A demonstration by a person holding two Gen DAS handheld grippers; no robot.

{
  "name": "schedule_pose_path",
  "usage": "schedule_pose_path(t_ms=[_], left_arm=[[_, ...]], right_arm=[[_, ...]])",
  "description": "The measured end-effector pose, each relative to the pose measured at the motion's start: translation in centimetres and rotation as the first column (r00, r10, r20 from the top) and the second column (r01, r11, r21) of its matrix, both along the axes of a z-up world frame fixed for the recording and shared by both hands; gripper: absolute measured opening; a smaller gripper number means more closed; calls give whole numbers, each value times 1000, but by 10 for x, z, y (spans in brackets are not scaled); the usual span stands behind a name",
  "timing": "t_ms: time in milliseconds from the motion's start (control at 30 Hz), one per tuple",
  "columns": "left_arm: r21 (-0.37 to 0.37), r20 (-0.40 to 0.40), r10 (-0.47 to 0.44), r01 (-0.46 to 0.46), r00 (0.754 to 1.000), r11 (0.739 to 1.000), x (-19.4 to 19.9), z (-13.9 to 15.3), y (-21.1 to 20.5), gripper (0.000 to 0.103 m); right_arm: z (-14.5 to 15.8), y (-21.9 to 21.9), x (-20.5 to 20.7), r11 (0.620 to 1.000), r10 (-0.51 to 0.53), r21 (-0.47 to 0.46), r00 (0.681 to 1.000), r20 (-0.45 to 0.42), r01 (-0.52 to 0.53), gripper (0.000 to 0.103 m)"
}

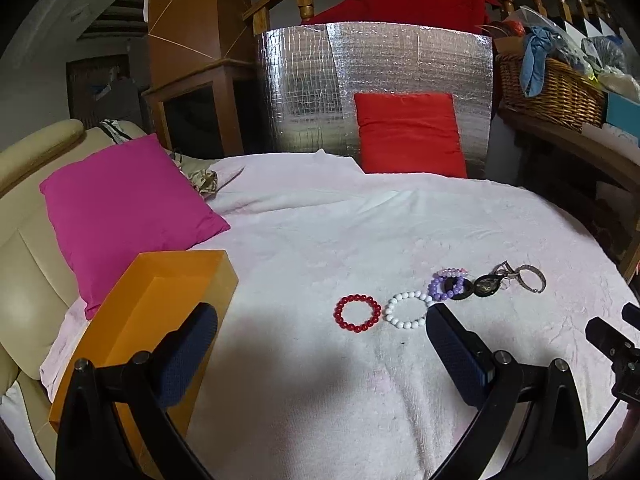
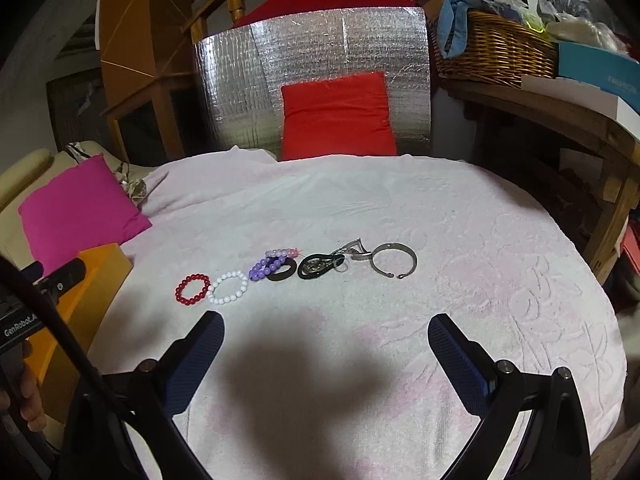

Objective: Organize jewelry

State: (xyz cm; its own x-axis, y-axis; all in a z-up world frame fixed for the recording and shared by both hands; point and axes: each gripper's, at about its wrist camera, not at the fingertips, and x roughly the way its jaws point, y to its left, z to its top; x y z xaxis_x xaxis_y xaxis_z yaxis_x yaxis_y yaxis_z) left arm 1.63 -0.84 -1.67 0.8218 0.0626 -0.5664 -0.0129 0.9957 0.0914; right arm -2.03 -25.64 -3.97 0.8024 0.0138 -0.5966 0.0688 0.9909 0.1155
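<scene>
Blue-padded fingers of the left tongs are filling the bottom of the left wrist view, standing wide apart with nothing between them; the right tongs are hanging just as wide and empty over the pale pink blanket. Neither pair is touching any jewelry, so the sorting looks not yet begun, and both pairs are tilting down toward the row.

That row is lying across the middle of the blanket: a red bead bracelet, touching or nearly touching a white bead bracelet, then a purple bead bracelet overlapping a black ring, a dark pendant piece, and an open silver bangle at the far end. An orange box is sitting at the left edge, likely the place to put them.

Next, one pair of tongs probably needs to come down over a single bracelet and close gently; the red one is lying apart enough to lift cleanly.

Between pendant and bangle, small metal parts are tangling and hard to separate by eye. Whether the box is open, and its inside, I cannot make out, since the left finger is covering part of it.
</scene>
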Motion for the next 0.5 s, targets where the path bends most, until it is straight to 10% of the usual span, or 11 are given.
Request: schedule_pose_path(t_ms=[500], left_arm=[[24, -21, -21, 21, 1000, 999, 12, -13, -9, 103]], right_arm=[[-7, 3, 16, 1000, -18, -7, 1000, -8, 18, 103]])
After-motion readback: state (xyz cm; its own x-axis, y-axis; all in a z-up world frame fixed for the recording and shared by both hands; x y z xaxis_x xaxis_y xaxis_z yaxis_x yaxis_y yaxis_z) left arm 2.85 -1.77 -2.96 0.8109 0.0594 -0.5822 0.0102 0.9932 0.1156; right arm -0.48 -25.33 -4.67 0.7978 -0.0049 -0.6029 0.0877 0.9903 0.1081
